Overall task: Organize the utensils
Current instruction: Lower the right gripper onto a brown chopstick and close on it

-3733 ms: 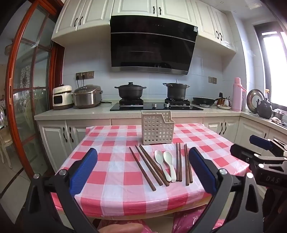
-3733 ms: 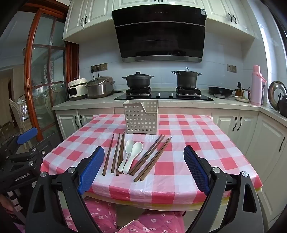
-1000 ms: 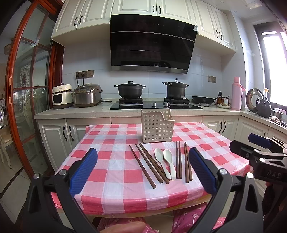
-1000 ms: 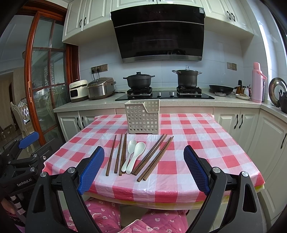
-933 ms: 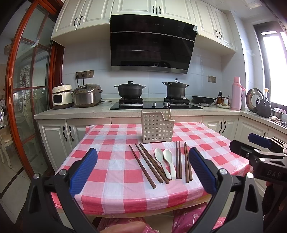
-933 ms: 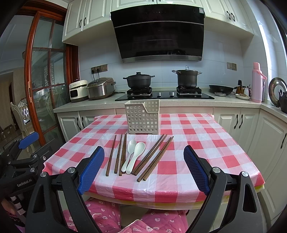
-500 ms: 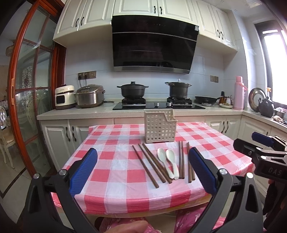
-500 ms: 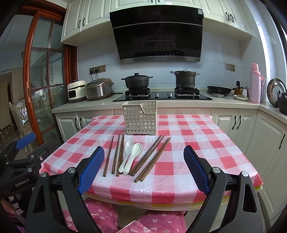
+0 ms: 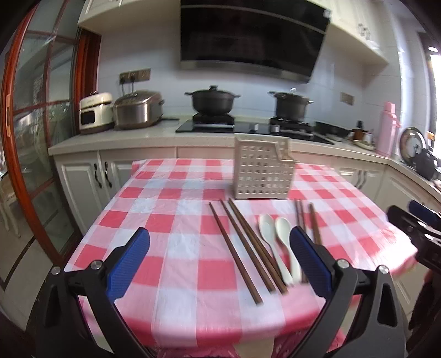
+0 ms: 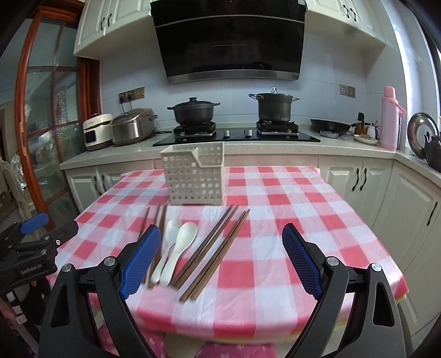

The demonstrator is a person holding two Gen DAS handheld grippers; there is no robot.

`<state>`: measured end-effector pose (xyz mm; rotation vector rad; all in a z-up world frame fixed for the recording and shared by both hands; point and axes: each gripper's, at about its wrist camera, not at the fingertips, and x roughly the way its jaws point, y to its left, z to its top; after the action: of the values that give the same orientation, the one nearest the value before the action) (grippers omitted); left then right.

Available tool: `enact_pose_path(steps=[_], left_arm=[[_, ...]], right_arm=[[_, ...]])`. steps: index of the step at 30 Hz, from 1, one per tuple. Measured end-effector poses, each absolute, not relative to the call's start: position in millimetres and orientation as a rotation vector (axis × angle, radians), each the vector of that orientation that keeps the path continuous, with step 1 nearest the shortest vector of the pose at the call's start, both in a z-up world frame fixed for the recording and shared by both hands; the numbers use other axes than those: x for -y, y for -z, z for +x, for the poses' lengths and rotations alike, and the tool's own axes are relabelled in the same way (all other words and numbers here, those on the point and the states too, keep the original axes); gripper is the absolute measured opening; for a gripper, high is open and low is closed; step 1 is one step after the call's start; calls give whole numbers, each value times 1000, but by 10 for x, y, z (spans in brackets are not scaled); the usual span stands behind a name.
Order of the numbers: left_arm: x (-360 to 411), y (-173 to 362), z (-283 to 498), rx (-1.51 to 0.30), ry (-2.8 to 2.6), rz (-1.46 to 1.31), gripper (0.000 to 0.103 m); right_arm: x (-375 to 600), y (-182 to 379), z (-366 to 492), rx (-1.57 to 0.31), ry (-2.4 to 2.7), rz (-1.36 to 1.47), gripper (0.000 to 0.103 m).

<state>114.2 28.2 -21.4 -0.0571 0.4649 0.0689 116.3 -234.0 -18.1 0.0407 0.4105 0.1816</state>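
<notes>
Up close, left gripper (image 9: pixel 219 257) wide open, blue pads (image 9: pixel 129 263) far apart, nothing held. Same for right gripper (image 10: pixel 220 260): wide open, empty. On the side of the left gripper body in the right wrist view, small white writing, too blurry to read for sure.

Just past the grippers, bench (image 9: pixel 171 231) with a red and white check cloth. Flat on the cloth, near the front edge: dark brown chopsticks (image 9: pixel 234 247) in a slanted group on the left, two white spoons (image 9: pixel 275 242) side by side in the middle, more chopsticks (image 9: pixel 314 223) to the right, partly hidden behind the left gripper's right pad. In the right wrist view, the slanted chopsticks (image 10: pixel 217 247) just right of the spoons (image 10: pixel 179 242), bowls pointing away.

Behind them, standing upright, a cream basket (image 9: pixel 263 168) full of little square holes, near the tips of the chopsticks but apart from them. Empty as far as can be seen.

Further back, a counter with a rice cooker (image 10: pixel 132 125), a small white cooker (image 10: pixel 96 132), two black pots (image 10: pixel 195 110) on the stove, a pan (image 10: pixel 330 127) and a pink bottle (image 10: pixel 390 121). Up top, a black hood (image 10: pixel 228 44) and white cupboards (image 10: pixel 110 22).
</notes>
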Motion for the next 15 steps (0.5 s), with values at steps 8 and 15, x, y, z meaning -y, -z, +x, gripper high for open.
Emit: enact_pose_path(steps=[8,15], left_arm=[[-451,298,1777,-547,-89,-143,98],[-483,664,2147,-693,-112,-131,98]], right_arm=[[2395,383,1696,-518,-158,108,85],[2399,659,2049,-625,-122,126,85]])
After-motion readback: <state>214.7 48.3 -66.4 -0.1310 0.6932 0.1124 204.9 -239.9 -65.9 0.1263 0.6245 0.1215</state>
